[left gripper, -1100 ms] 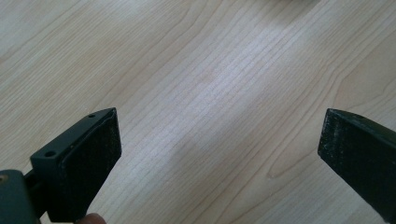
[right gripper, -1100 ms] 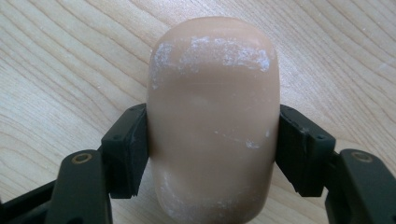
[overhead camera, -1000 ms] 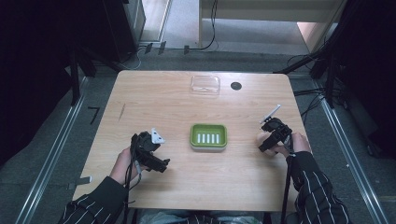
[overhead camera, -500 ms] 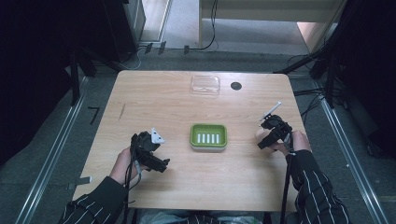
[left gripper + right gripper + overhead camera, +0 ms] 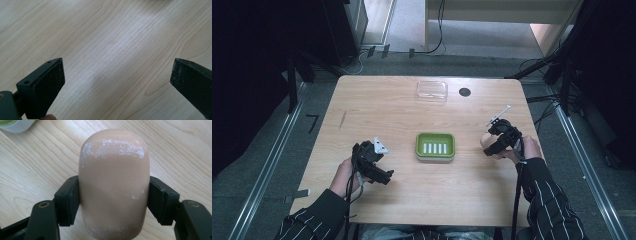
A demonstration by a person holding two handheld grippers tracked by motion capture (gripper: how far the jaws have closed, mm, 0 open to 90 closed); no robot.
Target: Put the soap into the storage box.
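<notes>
I've got the right gripper [image 5: 113,195] clamped on the peach soap bar [image 5: 113,182] at right of frame, not yet in the green soap dish [image 5: 435,146] at centre; left gripper [image 5: 117,82] gapes empty.

No lettering, label, brand, number or sign can be read on anything in these views.
</notes>
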